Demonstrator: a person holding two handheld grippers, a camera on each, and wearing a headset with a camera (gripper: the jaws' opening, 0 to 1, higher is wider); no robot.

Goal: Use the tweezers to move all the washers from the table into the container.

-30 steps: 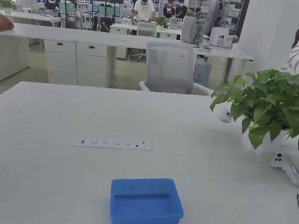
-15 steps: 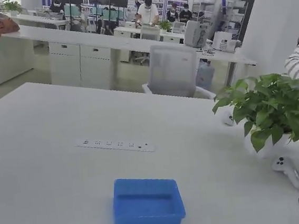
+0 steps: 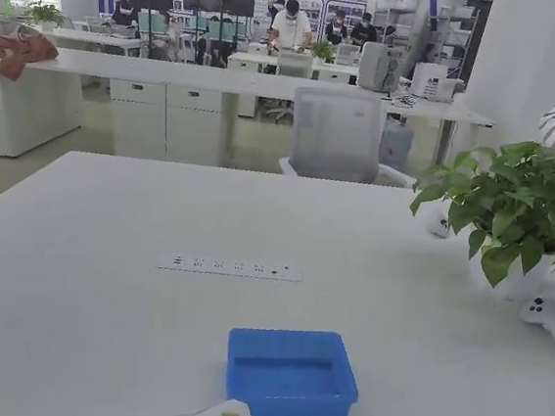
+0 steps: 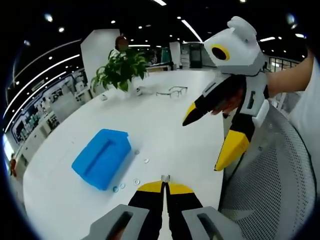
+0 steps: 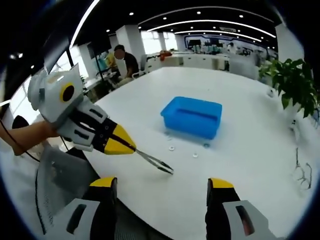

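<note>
My left gripper (image 4: 165, 186) is shut on thin metal tweezers (image 4: 165, 178), whose tips point forward over the white table (image 4: 190, 115). In the right gripper view the left gripper (image 5: 120, 145) comes in from the left, with the tweezers (image 5: 156, 163) hovering above the table's near edge. Several small washers (image 5: 171, 148) lie on the table just in front of the blue container (image 5: 192, 116). From the left gripper view, these washers (image 4: 136, 181) sit beside the container (image 4: 100, 157). My right gripper (image 5: 162, 184) is open and empty, held up in the air (image 4: 210, 132).
A potted plant (image 3: 523, 204) stands at the right of the table, with a white controller (image 3: 549, 319) and glasses (image 4: 172, 91) near it. A power strip (image 3: 229, 268) is set into the table beyond the container (image 3: 289, 374). A mesh chair (image 4: 280, 190) is close below the grippers.
The head camera has shifted, so the scene sits a little further right. A gripper's white body has come into the bottom edge of the head view.
</note>
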